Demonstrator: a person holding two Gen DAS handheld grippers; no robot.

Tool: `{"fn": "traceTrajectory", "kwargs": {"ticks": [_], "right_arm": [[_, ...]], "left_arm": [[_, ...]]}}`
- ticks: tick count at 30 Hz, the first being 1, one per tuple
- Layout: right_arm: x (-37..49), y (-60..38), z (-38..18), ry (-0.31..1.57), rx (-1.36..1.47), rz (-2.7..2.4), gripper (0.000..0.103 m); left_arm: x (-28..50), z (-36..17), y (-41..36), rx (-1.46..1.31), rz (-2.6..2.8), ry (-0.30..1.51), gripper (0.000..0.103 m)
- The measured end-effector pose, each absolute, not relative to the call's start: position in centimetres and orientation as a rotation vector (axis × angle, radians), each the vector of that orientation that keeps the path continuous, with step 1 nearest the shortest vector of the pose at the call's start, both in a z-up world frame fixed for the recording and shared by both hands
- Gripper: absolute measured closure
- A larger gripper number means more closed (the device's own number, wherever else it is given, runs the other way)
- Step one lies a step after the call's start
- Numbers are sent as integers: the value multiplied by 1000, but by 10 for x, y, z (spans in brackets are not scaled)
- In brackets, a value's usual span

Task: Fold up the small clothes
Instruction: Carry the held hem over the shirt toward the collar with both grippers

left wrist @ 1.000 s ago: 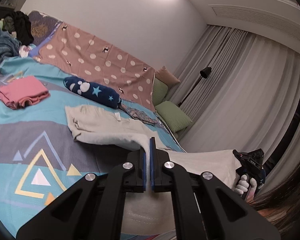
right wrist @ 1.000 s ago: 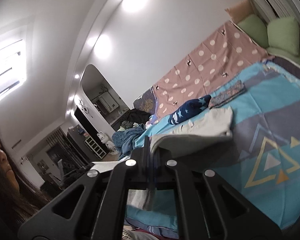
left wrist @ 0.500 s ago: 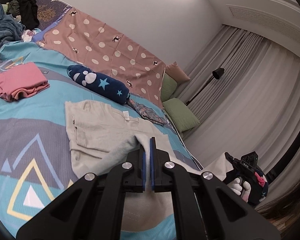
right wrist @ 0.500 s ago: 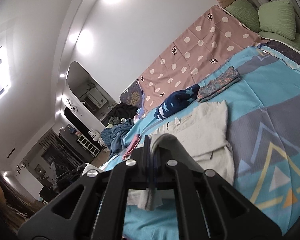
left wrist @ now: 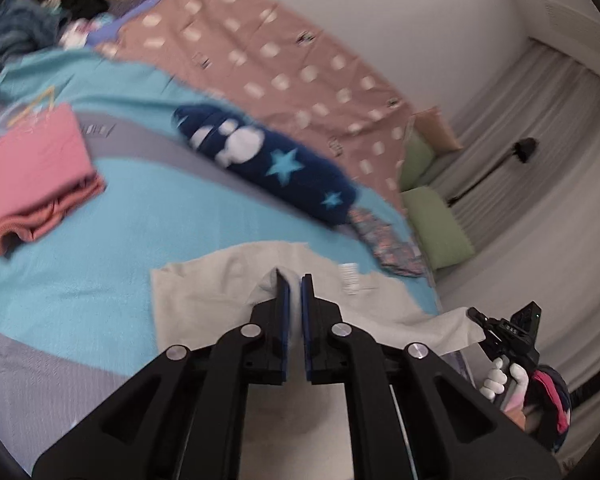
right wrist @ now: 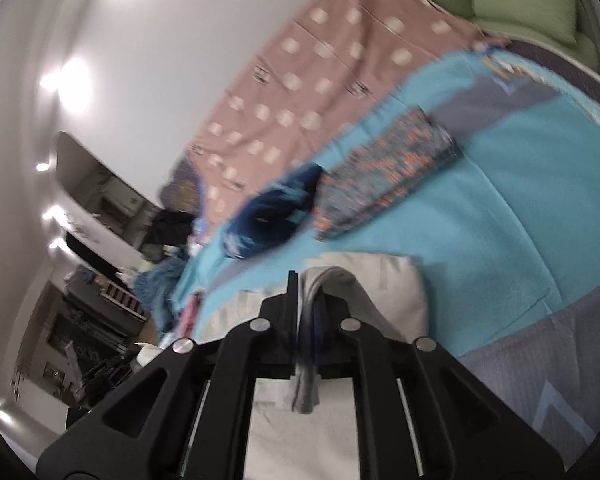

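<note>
Cream shirt (left wrist: pixel 204 300) spread on the turquoise bedspread (left wrist: pixel 148 216), near edge lifted and doubled back over itself. Left gripper (left wrist: pixel 294 280) at 6 o'clock of its view, narrow gap between the blue pads, shirt fabric showing in the slot (contact hard to judge). Right gripper (right wrist: pixel 306 280) with jaws opening, a grey-edged fold of the shirt (right wrist: pixel 380 280) draped through them. Pink folded garment (left wrist: pixel 32 176) at 9 o'clock, navy star pillow (left wrist: pixel 268 164) at 12, patterned cloth (right wrist: pixel 384 172) just beside it.
</note>
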State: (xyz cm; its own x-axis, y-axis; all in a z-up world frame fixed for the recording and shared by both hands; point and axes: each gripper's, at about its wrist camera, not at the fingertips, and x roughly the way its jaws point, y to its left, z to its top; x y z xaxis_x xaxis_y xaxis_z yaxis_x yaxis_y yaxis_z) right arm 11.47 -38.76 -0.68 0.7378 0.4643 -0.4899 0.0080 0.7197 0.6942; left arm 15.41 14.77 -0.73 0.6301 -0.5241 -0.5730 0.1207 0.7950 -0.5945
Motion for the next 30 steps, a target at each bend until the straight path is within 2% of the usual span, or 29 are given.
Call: {"fn": "traceTrajectory", "kwargs": {"ticks": [5, 12, 13, 16, 18, 19, 20, 21, 22, 30], "right_arm": [[137, -387, -64, 851, 756, 234, 90], [123, -391, -58, 843, 704, 240, 89], [121, -389, -56, 843, 689, 245, 86], [122, -383, -49, 842, 659, 255, 67], [124, -379, -48, 853, 632, 250, 65], [127, -376, -49, 866, 613, 243, 65], [131, -372, -51, 894, 581, 226, 74], [134, -370, -53, 908, 566, 217, 88], [135, -369, -54, 915, 560, 217, 99], [133, -399, -16, 737, 764, 287, 99]], "left_arm": [[167, -47, 158, -555, -315, 910, 91], [141, -41, 151, -455, -356, 911, 75], [140, -42, 149, -435, -350, 918, 74], [138, -45, 145, -408, -341, 935, 74], [140, -46, 142, -397, -334, 943, 74], [142, -47, 139, -383, -333, 943, 79], [143, -46, 136, -362, -335, 946, 97], [144, -46, 133, -352, -336, 951, 103], [143, -45, 133, -352, -332, 949, 103], [153, 4, 139, -389, -351, 797, 103]]}}
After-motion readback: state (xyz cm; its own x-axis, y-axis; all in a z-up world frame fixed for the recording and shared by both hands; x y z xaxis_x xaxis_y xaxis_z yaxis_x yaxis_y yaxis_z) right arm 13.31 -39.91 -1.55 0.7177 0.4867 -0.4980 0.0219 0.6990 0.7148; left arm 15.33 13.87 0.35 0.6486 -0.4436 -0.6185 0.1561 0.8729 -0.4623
